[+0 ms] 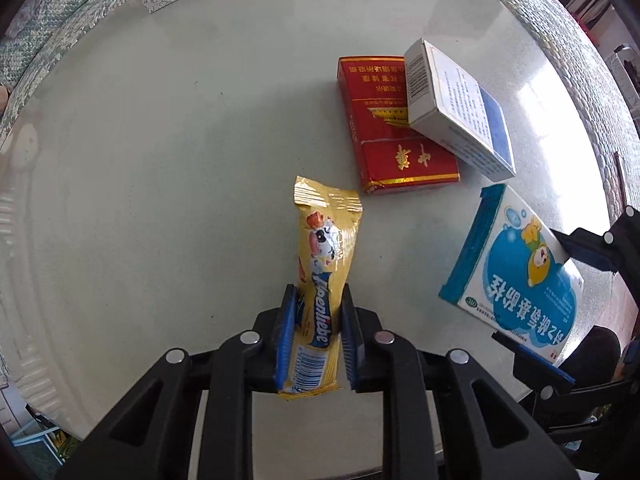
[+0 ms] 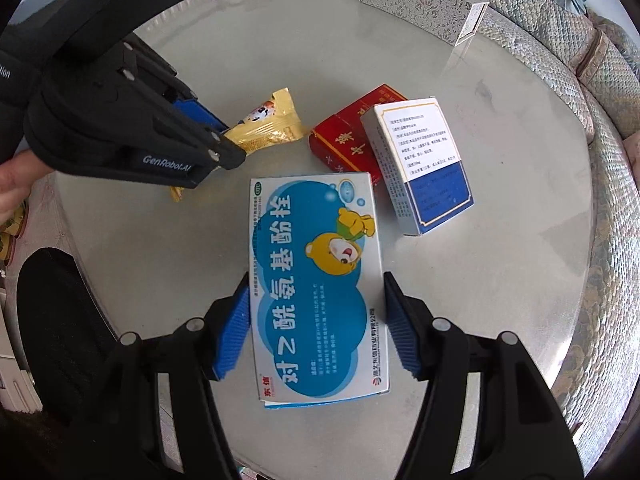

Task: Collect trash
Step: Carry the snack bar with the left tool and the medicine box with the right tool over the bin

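A yellow candy wrapper (image 1: 326,236) hangs above the round glass table (image 1: 160,160), with my left gripper (image 1: 318,292) shut on its lower half. The right wrist view shows the same wrapper (image 2: 272,124) sticking out of the left gripper (image 2: 230,138). A blue and white medicine box with a cartoon bear (image 2: 312,320) sits between the blue pads of my right gripper (image 2: 316,280), which press on its two long sides. In the left wrist view this box (image 1: 516,272) is tilted above the table in the right gripper (image 1: 526,286).
A red cigarette pack (image 1: 396,136) lies mid-table, with a white and blue box (image 1: 456,108) leaning across it. A grey patterned box (image 2: 424,4) stands at the table's far edge. A hand (image 2: 12,184) and dark clothing (image 2: 56,320) are at the left.
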Motion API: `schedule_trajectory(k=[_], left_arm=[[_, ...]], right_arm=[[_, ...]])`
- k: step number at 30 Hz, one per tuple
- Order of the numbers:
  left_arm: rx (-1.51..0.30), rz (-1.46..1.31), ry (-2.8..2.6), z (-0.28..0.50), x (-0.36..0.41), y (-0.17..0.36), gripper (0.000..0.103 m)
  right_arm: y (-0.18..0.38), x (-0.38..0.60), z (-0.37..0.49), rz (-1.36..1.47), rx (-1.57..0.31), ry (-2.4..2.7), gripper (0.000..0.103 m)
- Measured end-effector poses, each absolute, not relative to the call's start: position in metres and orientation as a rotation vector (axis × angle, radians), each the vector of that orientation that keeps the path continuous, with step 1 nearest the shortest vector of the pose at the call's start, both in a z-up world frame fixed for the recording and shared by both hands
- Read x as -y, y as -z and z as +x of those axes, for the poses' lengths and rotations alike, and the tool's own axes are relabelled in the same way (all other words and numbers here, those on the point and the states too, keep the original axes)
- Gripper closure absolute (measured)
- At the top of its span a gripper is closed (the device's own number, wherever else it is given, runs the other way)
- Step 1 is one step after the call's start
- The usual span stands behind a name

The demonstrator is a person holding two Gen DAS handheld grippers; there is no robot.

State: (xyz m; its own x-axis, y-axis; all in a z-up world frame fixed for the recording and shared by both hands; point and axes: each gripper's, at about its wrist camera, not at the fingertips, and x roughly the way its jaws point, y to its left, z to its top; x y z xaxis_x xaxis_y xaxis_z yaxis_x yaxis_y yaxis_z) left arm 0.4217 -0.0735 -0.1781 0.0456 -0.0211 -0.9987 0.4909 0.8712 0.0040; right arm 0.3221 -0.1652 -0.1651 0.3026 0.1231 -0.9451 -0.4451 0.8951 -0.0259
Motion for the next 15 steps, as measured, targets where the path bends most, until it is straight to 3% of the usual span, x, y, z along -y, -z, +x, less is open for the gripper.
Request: schedule_trajectory(k=[15], left_arm=[[-1.344, 0.379, 0.418, 0.310, 0.064, 0.107, 0.082]], right_arm=[[0.090, 0.189, 0.247, -0.243, -1.074, -0.301, 0.042]])
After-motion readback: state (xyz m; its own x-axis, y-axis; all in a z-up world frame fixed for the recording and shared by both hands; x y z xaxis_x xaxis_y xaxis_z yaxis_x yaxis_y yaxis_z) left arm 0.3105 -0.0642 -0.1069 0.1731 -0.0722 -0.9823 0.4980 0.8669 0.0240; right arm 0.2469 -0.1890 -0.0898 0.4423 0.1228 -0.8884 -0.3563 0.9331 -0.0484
